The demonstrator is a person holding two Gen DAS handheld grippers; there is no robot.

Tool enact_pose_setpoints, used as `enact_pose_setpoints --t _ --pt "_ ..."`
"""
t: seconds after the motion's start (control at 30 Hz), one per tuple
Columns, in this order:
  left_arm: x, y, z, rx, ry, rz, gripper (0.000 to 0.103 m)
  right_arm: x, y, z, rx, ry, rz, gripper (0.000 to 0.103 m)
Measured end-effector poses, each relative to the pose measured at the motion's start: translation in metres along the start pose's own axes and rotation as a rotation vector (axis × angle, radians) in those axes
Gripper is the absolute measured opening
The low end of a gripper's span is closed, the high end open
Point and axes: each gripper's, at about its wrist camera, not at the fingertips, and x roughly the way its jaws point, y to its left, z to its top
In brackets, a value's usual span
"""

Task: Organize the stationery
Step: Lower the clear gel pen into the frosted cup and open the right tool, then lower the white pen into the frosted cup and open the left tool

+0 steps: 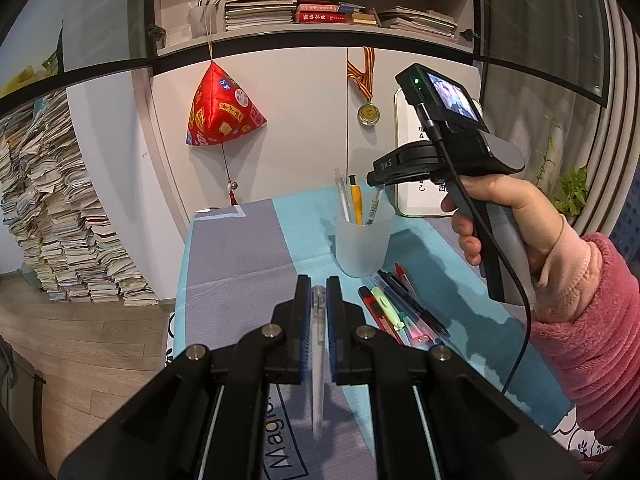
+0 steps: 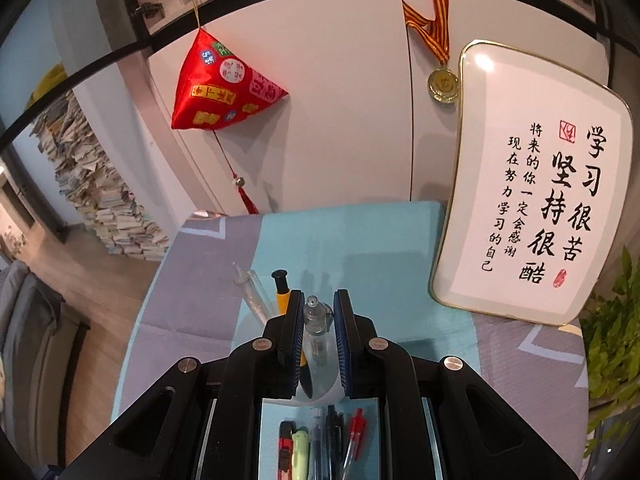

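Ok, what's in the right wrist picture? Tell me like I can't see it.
The right claw holds a clear pen over a frosted cup with pens inside. More pens lie on the blue table below.

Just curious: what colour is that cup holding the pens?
Frosted translucent white cup, clearest in the left wrist view.

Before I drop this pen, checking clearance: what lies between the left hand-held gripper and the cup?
Left wrist view: bare tablecloth between left hand-held gripper and cup; loose pens lie rightward.
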Motion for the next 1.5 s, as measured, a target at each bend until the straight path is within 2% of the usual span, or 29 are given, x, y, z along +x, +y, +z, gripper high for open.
enact_pose_setpoints --t 0.1,0.27,0.43,0.5,0.67,0.97,1.27,1.5 --pt "0.000 -0.001 0.000 0.003 -0.001 0.000 0.006 0.000 -0.003 -0.002 0.002 0.015 0.010 0.016" --pt "0.001 -0.005 0.003 0.009 -0.002 0.000 0.006 -0.016 -0.008 -0.006 0.017 -0.018 0.027 0.017" --pt "0.001 -0.009 0.010 0.018 -0.012 -0.007 0.006 -0.049 -0.020 -0.016 0.063 -0.100 0.047 0.041" --pt "0.000 -0.013 0.016 0.025 -0.022 -0.009 0.006 -0.064 -0.026 -0.023 0.079 -0.131 0.063 0.044" --pt "-0.005 -0.022 0.034 0.049 -0.059 -0.016 0.006 -0.085 -0.038 -0.048 0.073 -0.137 0.051 0.044" --pt "0.005 -0.041 0.088 0.078 -0.130 -0.020 0.006 -0.086 -0.066 -0.100 0.091 -0.046 0.010 0.044" --pt "0.041 -0.052 0.123 0.062 -0.139 -0.023 0.006 -0.077 -0.073 -0.118 0.077 0.013 -0.026 0.044" --pt "0.062 -0.049 0.130 0.030 -0.134 -0.026 0.006 -0.063 -0.072 -0.119 0.066 0.036 -0.082 0.044"
